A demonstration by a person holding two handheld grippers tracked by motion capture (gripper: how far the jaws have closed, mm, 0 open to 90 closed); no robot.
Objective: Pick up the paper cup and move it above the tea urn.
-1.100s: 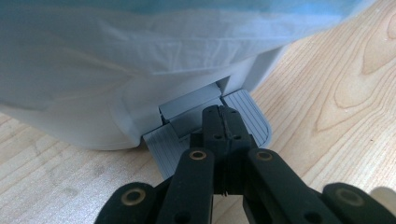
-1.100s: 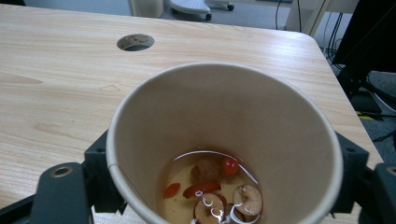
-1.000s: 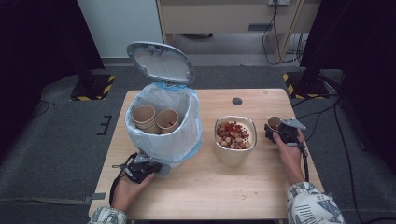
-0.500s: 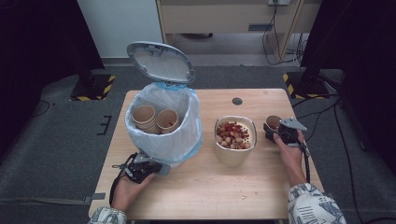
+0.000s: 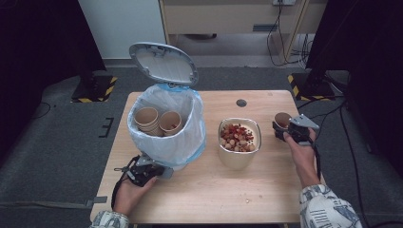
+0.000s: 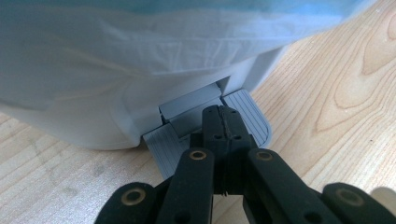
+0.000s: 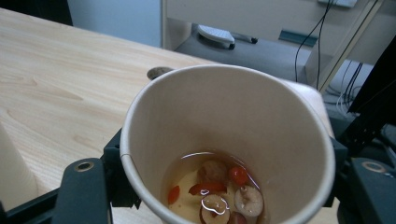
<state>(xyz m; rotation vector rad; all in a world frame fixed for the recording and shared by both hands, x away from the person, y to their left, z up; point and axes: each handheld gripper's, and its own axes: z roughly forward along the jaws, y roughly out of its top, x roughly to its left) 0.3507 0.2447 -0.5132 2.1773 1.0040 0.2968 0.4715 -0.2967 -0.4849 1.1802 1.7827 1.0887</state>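
— What are you working on, and where?

— You're sitting at a light wooden table on grey carpet, cables trailing behind. Your right gripper, jaws having just closed, is clamping a paper cup of liquid and fruit beside the bowl.

— And your left?

— Your left gripper, jaws pressed together, is resting on the bin's pedal.
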